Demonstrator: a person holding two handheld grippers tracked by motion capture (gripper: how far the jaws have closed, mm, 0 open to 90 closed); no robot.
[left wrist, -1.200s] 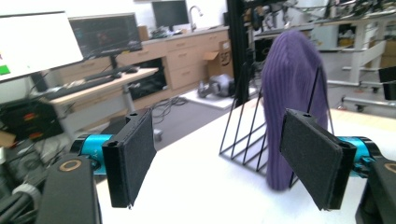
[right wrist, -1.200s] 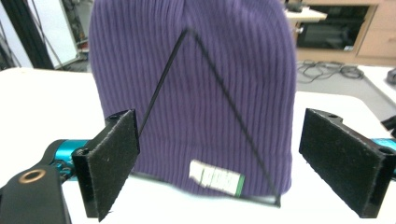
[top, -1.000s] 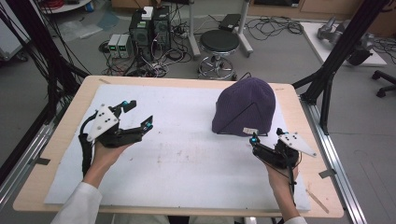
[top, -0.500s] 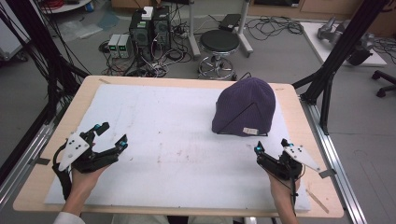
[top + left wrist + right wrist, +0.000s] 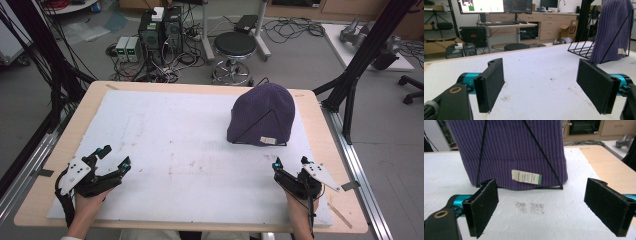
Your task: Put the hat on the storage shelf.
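Down at the near right corner of the worktop [image 5: 60, 145], the right gripper [image 5: 290, 162] sits with its jaws spread wide and nothing between them. Just beyond it stands the hat [image 5: 261, 116], a purple knit one pulled over a black wire stand [image 5: 541, 152], near the right edge; its top is cut off in the right gripper view. A small label [image 5: 526, 177] hangs at its hem, print too small to read. Well apart, at the near left corner, the left gripper [image 5: 114, 156] is likewise wide open and empty.

Purple ribbed beanie [image 5: 262, 114], cream-green label [image 5: 526, 177], black wire stand [image 5: 544, 155].
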